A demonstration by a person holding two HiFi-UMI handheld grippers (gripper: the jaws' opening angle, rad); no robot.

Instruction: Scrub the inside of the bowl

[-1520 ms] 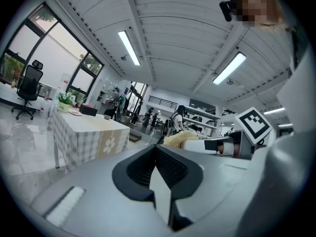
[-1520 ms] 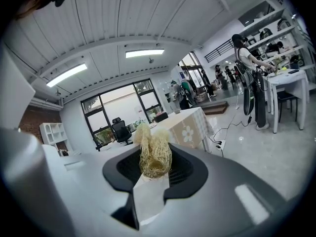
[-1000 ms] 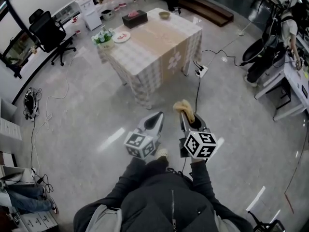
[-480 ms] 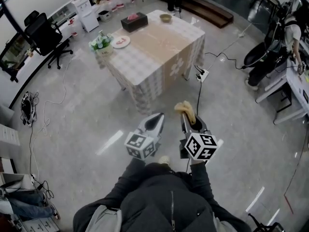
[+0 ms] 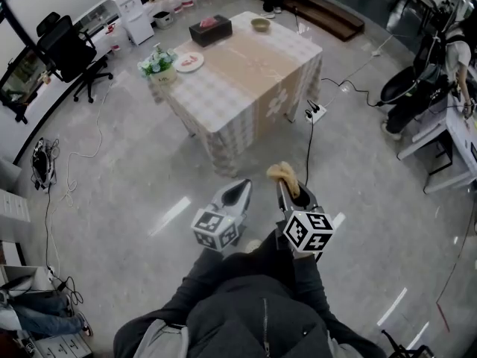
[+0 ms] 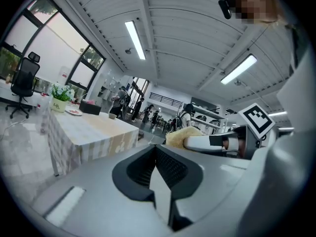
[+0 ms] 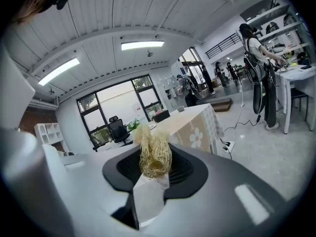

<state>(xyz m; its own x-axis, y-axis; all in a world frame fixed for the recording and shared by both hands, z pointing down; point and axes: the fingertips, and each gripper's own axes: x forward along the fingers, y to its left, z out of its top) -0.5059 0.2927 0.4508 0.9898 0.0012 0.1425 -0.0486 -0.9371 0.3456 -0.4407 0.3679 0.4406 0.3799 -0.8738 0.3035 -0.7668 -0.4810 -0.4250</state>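
A small tan bowl (image 5: 260,24) stands at the far end of the table (image 5: 246,73), several steps ahead of me in the head view. My right gripper (image 5: 283,176) is shut on a yellow fibrous loofah scrubber (image 7: 154,154), which sticks out past its jaws (image 5: 284,173). My left gripper (image 5: 241,188) is shut with nothing between its jaws, held just left of the right one. In the left gripper view the scrubber (image 6: 178,135) and right gripper show at the right. Both grippers hang over bare floor, well short of the table.
On the table stand a dark tissue box (image 5: 209,29), a white plate (image 5: 188,62) and a potted plant (image 5: 159,64). A power strip and cable (image 5: 314,112) lie on the floor by the table's right corner. An office chair (image 5: 68,51) is at the left, a person (image 5: 455,51) at a desk on the right.
The table has come slightly nearer and shifted right in the head view as I step toward it. Both grippers keep their grip and their place side by side.
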